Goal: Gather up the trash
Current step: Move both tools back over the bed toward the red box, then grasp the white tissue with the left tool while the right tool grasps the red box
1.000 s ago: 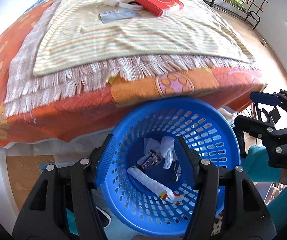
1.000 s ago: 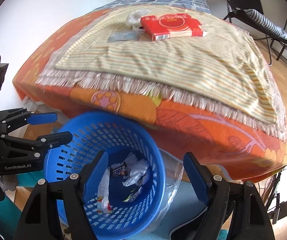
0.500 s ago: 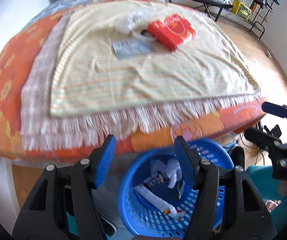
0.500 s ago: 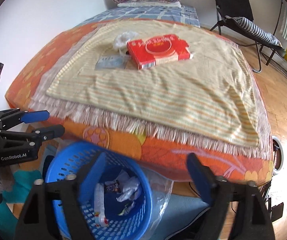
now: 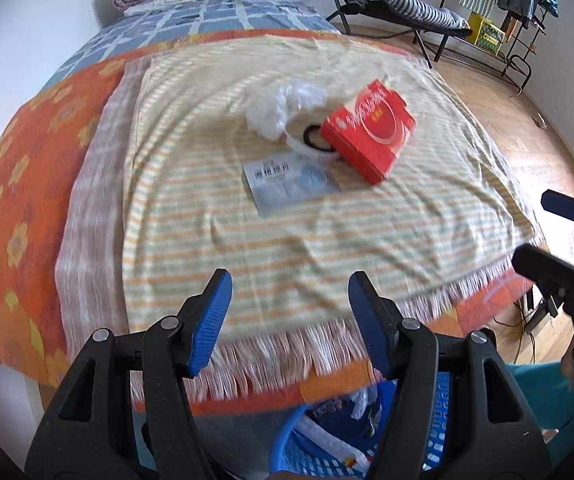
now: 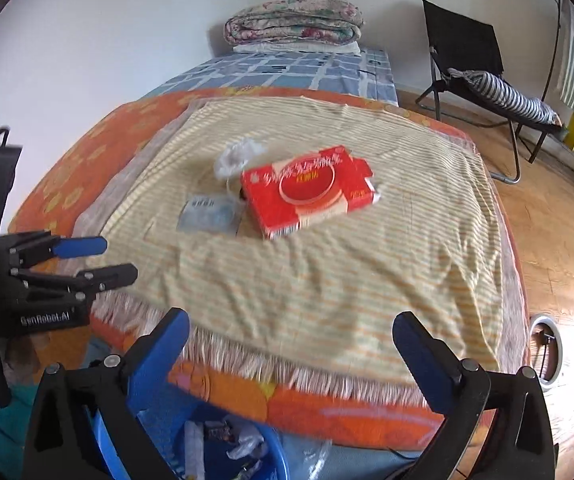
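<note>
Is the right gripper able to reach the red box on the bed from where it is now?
Probably yes. The right gripper is open and empty, and only bare striped blanket lies between it and the red box, though it must first travel forward.

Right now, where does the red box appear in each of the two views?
Left wrist view: the red box lies right of centre in the upper half, on the striped blanket.
Right wrist view: the red box lies near the centre, slightly above the middle.
Shared landmark: the white crumpled bag beside the box.
</note>
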A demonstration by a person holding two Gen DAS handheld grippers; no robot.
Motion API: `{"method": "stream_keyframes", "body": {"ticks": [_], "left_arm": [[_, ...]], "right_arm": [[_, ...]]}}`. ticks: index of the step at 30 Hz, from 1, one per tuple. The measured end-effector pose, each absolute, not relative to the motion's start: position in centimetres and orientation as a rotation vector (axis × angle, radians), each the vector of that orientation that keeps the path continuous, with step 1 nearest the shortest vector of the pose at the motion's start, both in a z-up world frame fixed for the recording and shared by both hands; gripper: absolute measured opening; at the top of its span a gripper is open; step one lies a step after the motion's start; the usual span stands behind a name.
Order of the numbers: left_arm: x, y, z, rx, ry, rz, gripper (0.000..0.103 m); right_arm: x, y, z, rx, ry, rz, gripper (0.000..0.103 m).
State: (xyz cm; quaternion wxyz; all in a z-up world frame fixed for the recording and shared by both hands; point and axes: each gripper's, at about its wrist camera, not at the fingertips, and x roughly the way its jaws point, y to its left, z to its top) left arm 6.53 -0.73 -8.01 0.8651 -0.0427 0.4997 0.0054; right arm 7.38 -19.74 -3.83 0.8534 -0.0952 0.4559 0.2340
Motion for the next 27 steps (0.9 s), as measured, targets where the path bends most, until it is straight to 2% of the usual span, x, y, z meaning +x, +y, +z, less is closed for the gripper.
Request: {"method": "stream_keyframes", "body": {"ticks": [13, 25, 27], "left_arm": [[13.4, 2.0, -7.9, -0.165, 0.994, 0.018, 0.063], [18.2, 2.8, -9.1, -0.179, 0.984, 0.032, 0.062], [18.7, 3.1, -9.3, -0.187, 0.983, 0.033, 0.058]], "right_arm": [[17.9, -18.9, -5.1, 0.097, 1.134, 0.380, 0.103], [24.2, -16.5, -8.3, 0.206, 1.190, 0.263, 0.103], [25.0, -16.3, -8.9, 0.217, 1.194, 0.230, 0.103]]}}
